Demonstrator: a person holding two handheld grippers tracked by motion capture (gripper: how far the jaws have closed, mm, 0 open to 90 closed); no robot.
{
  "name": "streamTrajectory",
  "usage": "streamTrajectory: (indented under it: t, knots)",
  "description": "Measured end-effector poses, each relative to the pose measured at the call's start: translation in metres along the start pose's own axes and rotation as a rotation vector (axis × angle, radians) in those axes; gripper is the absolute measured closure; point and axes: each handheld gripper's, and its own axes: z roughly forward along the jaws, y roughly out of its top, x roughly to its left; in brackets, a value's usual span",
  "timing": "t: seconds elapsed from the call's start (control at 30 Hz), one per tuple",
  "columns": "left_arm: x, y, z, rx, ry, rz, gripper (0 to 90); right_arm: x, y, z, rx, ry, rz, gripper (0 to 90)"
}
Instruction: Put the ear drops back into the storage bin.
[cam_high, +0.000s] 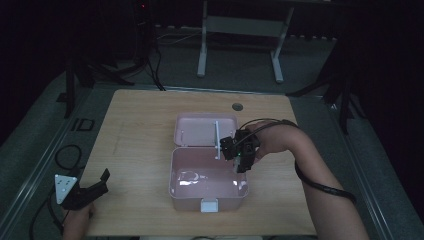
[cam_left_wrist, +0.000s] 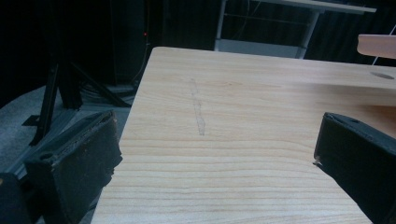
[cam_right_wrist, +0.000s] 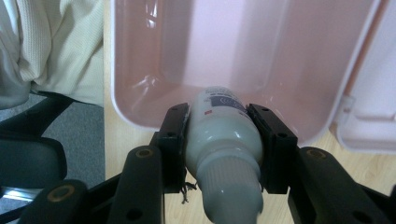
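Left hand-held gripper (cam_high: 95, 187), jaws apart and empty, rests at the counter's (cam_high: 140, 130) near-left corner. Right hand-held gripper (cam_right_wrist: 223, 140) clamps a white bottle (cam_right_wrist: 224, 140) over the pink box's (cam_high: 207, 192) right rim. Released here, the bottle might strike the rim and roll off.

A wooden table (cam_high: 140, 130) with a round grommet (cam_high: 237, 106) stands before a white metal frame (cam_high: 240, 30).

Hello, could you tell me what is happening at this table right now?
A person works with a gripper in each hand. The right gripper is shut on a white bottle and holds it at the rim of an open pink box, whose lid lies back flat on the wooden table. The left gripper is open with nothing between its jaws, low over the table's near left corner.
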Motion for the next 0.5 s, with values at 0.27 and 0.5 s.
streamTrajectory:
  t: [0.27, 0.5]
  knots:
    - [0.0, 0.0, 0.0, 0.001, -0.001, -0.001, 0.5, -0.001, 0.015, 0.009, 0.005, 0.009, -0.026, 59.9]
    - [0.0, 0.0, 0.0, 0.001, -0.001, -0.001, 0.5, -0.002, 0.022, 0.026, -0.004, 0.027, -0.056, 59.9]
